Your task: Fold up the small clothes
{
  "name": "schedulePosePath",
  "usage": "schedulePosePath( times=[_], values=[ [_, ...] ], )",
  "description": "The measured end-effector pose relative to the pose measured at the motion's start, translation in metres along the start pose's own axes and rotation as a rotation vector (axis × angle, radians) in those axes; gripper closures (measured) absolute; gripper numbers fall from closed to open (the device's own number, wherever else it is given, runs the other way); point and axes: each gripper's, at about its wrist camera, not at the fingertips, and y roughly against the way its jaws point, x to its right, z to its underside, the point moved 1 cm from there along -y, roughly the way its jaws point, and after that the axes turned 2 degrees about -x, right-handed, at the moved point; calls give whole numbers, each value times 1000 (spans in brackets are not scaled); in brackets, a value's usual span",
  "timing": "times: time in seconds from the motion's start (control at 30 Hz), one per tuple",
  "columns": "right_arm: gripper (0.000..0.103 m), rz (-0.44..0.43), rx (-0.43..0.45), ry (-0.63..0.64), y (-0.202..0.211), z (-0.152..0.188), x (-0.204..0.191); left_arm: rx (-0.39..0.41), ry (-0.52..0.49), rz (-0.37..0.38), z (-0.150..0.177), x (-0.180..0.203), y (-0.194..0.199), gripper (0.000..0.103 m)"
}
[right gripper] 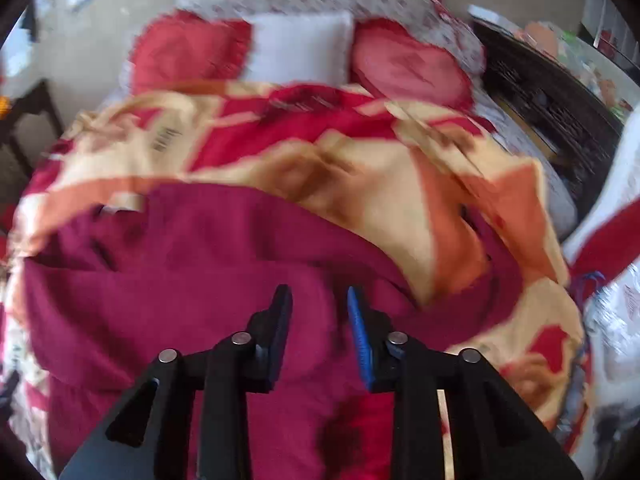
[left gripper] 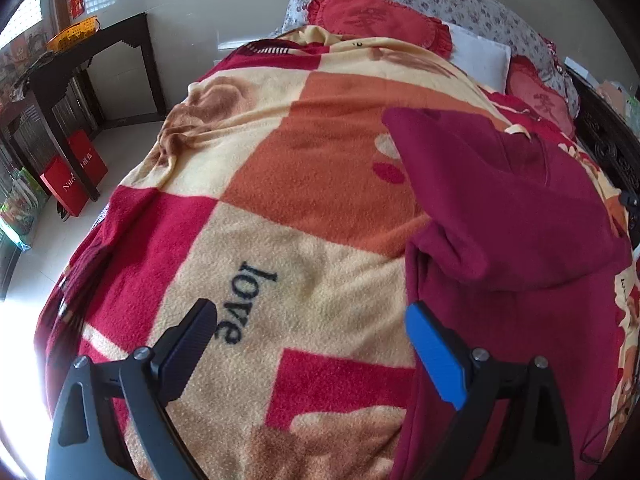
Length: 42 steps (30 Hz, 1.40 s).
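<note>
A dark magenta fleece garment (left gripper: 500,220) lies on the patterned blanket (left gripper: 280,208) at the right side of the bed, one sleeve folded across its body. My left gripper (left gripper: 312,320) is wide open and empty, just left of the garment's lower edge, over the word "love". In the right wrist view the same garment (right gripper: 180,272) spreads below my right gripper (right gripper: 320,300), which hovers over its middle with the jaws partly open and nothing between them. That view is blurred by motion.
Red heart-shaped cushions (left gripper: 376,16) and a white pillow (right gripper: 300,44) lie at the head of the bed. A dark wooden table (left gripper: 80,64) and red boxes (left gripper: 74,180) stand left of the bed. A dark carved bed frame (right gripper: 552,100) is at the right.
</note>
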Motion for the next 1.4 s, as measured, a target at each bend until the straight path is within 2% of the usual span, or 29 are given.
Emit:
schedulePosePath(
  times=[0.07, 0.13, 0.2, 0.27, 0.33, 0.43, 0.47, 0.5, 0.6, 0.67, 0.77, 0.87, 0.9, 0.97, 1.1, 1.17, 1.2, 1.27, 1.3, 1.33, 1.37, 1.4],
  values=[
    [86, -189, 4, 70, 10, -10, -40, -11, 1, 2, -5, 3, -10, 5],
    [85, -380, -14, 179, 14, -19, -98, -19, 9, 19, -7, 5, -17, 5],
    [79, -500, -23, 306, 12, -23, -162, -32, 15, 23, -9, 7, -24, 5],
    [74, -566, -39, 423, 4, -22, -215, -40, 16, 11, -8, 6, -29, 5],
    [74, -571, -64, 549, -14, -20, -267, -54, 16, 4, -7, 3, -35, 5],
    [74, -502, -140, 705, -46, -11, -322, -49, 22, 17, -5, -4, -36, 5],
    [91, -457, -159, 739, -56, -7, -330, -45, 21, 27, -4, -5, -35, 5],
    [103, -425, -160, 746, -65, -7, -333, -41, 19, 38, -4, -7, -35, 5],
    [103, -512, -67, 638, -57, -24, -328, -34, 38, 51, -3, -14, -30, 5],
    [103, -529, -36, 581, -57, -34, -329, -19, 71, 64, -4, -22, -23, 5],
    [103, -533, -76, 535, -86, -35, -337, -3, 94, 64, -9, -26, -15, 5],
    [103, -579, -154, 493, -102, -25, -332, 28, 107, 69, -19, -28, -5, 5],
    [96, -599, -149, 477, -95, -23, -326, 35, 109, 74, -22, -27, -3, 5],
    [90, -601, -100, 458, -71, -20, -304, 50, 108, 90, -30, -23, 0, 5],
    [90, -534, -14, 338, -29, -6, -225, 77, 92, 103, -43, -6, -2, 5],
    [90, -485, -9, 296, -28, 10, -190, 26, 70, 71, -47, 4, -19, 5],
    [90, -420, -16, 295, -34, 22, -174, 1, 58, 62, -46, 8, -29, 5],
    [90, -309, -67, 305, -51, 42, -151, -71, 21, 44, -42, 17, -50, 5],
    [90, -275, -110, 298, -57, 50, -136, -81, 7, 35, -39, 19, -54, 5],
    [90, -273, -126, 271, -58, 55, -117, -61, -7, 26, -37, 20, -52, 5],
    [90, -292, -104, 226, -50, 56, -97, -44, -15, 19, -35, 21, -49, 5],
    [90, -307, -45, 147, -37, 55, -69, -37, -23, 9, -34, 21, -46, 5]
  ],
)
